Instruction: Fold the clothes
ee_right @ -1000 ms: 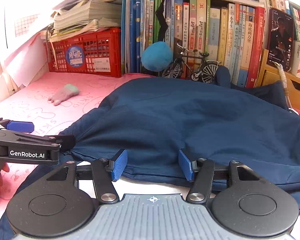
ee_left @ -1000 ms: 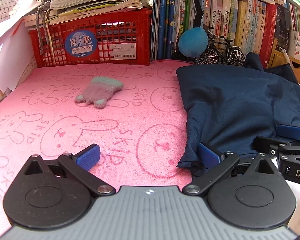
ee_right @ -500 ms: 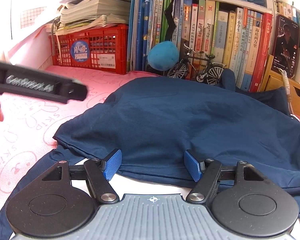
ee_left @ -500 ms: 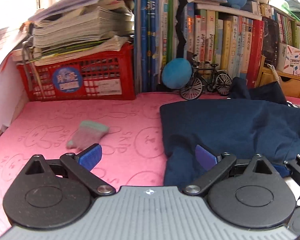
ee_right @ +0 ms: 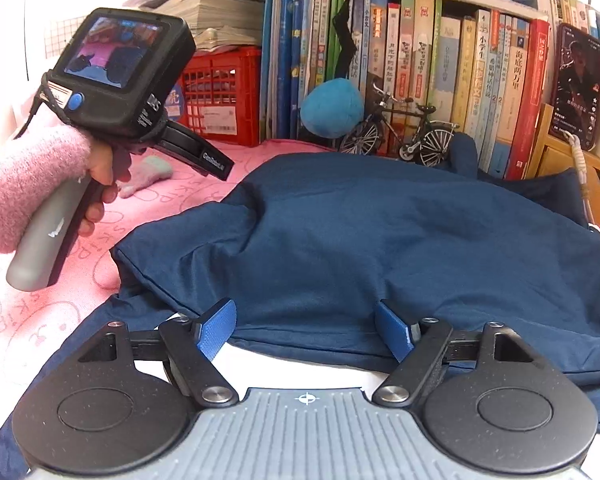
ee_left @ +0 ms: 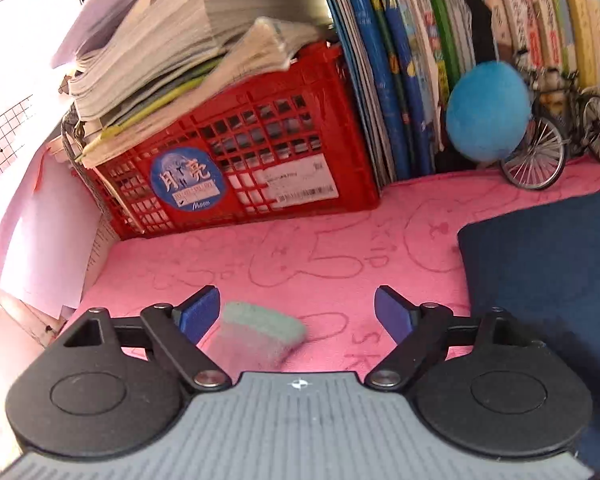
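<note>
Over the pink towel [ee_left: 320, 248] printed with rabbits, held the left tongs [ee_left: 296, 304] released, jaws wide apart and gripping nothing, having just been narrowing them. Saw a small grey-green sock [ee_left: 260, 332] lying on the towel below and between the blue pads, blurred, pinched by neither. Noted a red crate [ee_left: 260, 152] at the back of the towel, loaded with stacked papers, and a blue plush ball [ee_left: 486, 110] just to its right against a row of upright books [ee_right: 440, 60]. Found the navy garment [ee_right: 380, 240] spread in a loose heap across the right part of the towel, its far edge near a toy bicycle [ee_right: 404, 132]. Kept the right tongs [ee_right: 306, 320] released too, having just been widening them, with the garment's near hem lying between the pads but squeezed by neither. Spotted, from the right-hand view, a hand [ee_right: 100, 172] in a fuzzy pink sleeve [ee_right: 24, 188] gripping the left tool's handle, raised above the towel, well clear of the garment.
</note>
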`<action>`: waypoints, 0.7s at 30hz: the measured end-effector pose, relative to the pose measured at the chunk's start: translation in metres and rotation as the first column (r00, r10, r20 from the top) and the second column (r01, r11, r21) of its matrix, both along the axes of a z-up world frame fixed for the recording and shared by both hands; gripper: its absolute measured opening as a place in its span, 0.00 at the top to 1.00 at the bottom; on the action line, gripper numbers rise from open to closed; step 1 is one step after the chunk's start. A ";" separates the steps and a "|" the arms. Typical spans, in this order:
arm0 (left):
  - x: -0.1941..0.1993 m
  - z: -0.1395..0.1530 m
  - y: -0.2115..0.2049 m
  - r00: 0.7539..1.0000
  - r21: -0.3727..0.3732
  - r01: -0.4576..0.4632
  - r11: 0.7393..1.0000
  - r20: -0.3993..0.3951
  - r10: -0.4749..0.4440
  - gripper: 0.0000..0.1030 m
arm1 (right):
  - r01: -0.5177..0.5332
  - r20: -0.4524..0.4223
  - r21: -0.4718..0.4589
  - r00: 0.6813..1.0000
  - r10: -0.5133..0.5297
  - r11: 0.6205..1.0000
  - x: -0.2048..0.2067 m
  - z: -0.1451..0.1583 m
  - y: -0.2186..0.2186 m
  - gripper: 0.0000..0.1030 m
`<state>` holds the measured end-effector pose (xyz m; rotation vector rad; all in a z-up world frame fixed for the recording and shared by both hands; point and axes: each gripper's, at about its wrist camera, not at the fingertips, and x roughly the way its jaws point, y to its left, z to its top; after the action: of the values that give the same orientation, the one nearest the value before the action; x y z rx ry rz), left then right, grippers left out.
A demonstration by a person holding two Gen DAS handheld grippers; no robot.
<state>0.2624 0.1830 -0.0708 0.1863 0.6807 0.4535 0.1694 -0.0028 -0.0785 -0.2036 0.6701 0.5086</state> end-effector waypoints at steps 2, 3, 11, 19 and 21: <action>-0.018 0.012 -0.003 0.994 -0.097 0.096 0.991 0.064 -0.090 0.16 | -0.001 0.000 0.000 1.000 0.001 1.000 0.000 0.000 0.000 0.25; -0.027 0.014 -0.008 0.988 -0.112 0.148 0.983 0.063 -0.141 0.15 | -0.002 -0.002 0.002 1.000 0.002 1.000 0.000 0.000 0.000 0.24; -0.090 -0.024 -0.029 0.976 0.238 0.213 0.948 -0.094 -0.196 0.08 | -0.012 -0.038 0.084 0.999 0.015 0.996 0.003 0.002 -0.011 0.14; -0.159 0.014 -0.032 0.894 0.006 0.447 0.894 0.006 -0.447 0.04 | 0.149 -0.084 0.533 0.989 -0.123 0.833 0.015 0.006 -0.089 0.14; -0.164 0.011 -0.047 0.848 -0.023 0.529 0.848 -0.013 -0.530 0.03 | 0.200 -0.047 0.546 0.977 -0.209 0.813 0.016 0.010 -0.103 0.14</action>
<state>0.0981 0.1355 -0.0599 0.3504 0.6203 -0.0897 0.1853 -0.1057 -0.0689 0.4077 0.4976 0.4706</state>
